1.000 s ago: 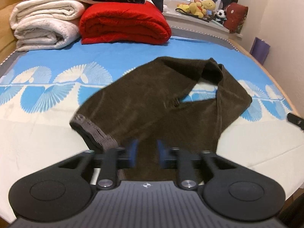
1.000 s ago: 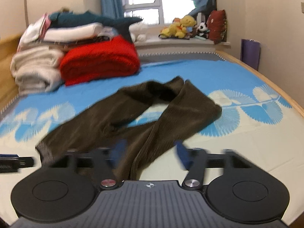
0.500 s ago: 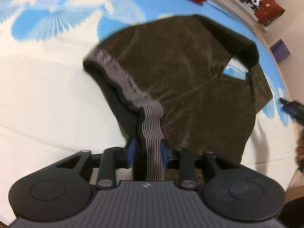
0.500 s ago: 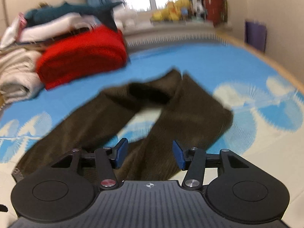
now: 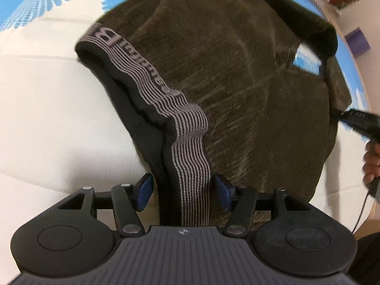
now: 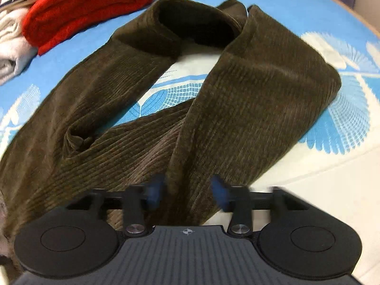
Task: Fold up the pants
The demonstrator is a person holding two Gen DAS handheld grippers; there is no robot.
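- The left gripper (image 5: 182,191) stands released, its blue pads either side of the striped grey waistband (image 5: 166,104) without pinching it.
- The right gripper (image 6: 187,190) is likewise spread over one leg.
- The dark brown corduroy pants (image 6: 249,99) sprawl twisted across the blue-and-white patterned bed (image 6: 344,123), near a folded red blanket (image 6: 90,7).

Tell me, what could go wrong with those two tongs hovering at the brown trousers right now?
Both tongs are open, so nothing is gripped yet.

1. The left tongs straddle the striped waistband, which looks doubled; closing might catch only one layer.
2. The right tongs sit at a leg of the pants whose legs cross, with a twist at the far end. Lifting now may fold that tangle in.
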